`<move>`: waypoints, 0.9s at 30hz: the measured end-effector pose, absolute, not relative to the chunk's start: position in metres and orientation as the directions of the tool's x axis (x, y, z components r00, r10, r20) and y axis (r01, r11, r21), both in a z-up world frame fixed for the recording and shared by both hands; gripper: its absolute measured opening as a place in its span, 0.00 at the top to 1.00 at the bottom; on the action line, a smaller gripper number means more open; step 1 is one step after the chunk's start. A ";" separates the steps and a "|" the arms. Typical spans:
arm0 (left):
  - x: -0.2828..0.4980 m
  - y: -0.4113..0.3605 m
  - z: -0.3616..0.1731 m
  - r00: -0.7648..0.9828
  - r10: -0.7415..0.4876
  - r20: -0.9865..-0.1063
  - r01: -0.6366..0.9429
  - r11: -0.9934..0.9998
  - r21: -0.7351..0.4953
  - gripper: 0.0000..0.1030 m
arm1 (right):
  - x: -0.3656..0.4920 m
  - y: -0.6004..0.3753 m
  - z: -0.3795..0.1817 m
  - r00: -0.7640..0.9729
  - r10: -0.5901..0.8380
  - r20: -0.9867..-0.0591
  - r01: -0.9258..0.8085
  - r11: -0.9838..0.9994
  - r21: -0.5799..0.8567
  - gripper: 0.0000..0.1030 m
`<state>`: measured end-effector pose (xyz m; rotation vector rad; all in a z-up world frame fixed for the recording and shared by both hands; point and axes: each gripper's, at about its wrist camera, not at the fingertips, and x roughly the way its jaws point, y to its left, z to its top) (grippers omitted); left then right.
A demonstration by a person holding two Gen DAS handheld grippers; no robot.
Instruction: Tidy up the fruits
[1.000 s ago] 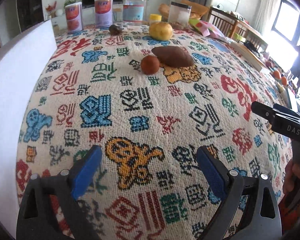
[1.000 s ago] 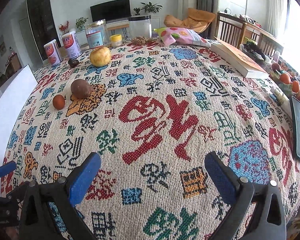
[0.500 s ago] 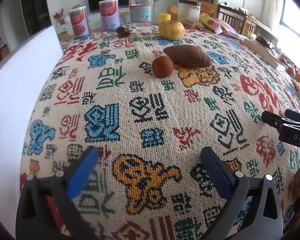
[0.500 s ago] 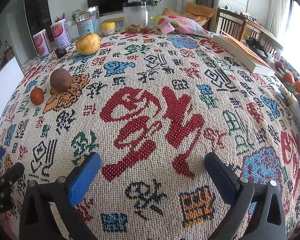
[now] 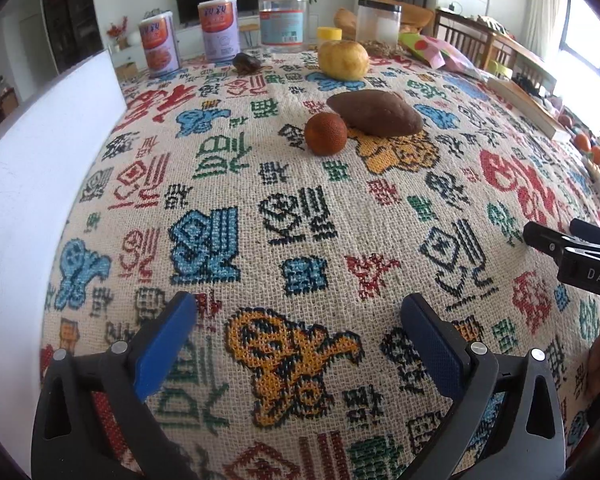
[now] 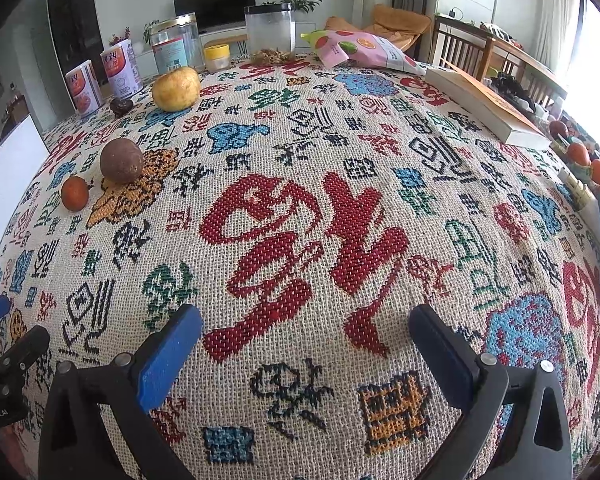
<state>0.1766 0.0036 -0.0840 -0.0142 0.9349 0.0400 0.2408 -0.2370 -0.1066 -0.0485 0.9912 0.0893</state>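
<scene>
On the patterned tablecloth lie a small orange fruit (image 5: 325, 134), a brown sweet potato (image 5: 374, 113) touching it, a yellow pear-like fruit (image 5: 343, 60) and a small dark fruit (image 5: 246, 63) farther back. The right wrist view shows the same orange fruit (image 6: 74, 193), sweet potato (image 6: 121, 160), yellow fruit (image 6: 176, 89) and dark fruit (image 6: 121, 106) at far left. My left gripper (image 5: 300, 344) hangs open over bare cloth, well short of the fruits. My right gripper (image 6: 306, 350) is open too, with nothing between its blue pads.
A white board (image 5: 28, 184) stands along the left table edge. Cans (image 5: 218, 28), jars (image 5: 283, 22) and a snack bag (image 6: 364, 50) line the far side. A book (image 6: 488, 106) and several small orange fruits (image 6: 578, 154) lie at the right edge.
The left gripper's view has tipped and closed in slightly, so the fruits look nearer. The right gripper sank a little toward the cloth early on, then held still.
</scene>
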 end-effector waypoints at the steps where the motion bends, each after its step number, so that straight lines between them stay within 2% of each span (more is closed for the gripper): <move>1: 0.177 0.004 -0.084 0.593 0.028 -0.805 -0.041 0.999 0.005 0.01 | 0.241 -0.237 -0.107 0.544 0.053 -0.837 -0.097 0.995 0.000 0.00; 27: 0.176 0.004 -0.084 0.593 0.028 -0.804 -0.040 0.999 0.005 0.00 | 0.241 -0.237 -0.107 0.544 0.048 -0.838 -0.091 0.996 -0.001 0.00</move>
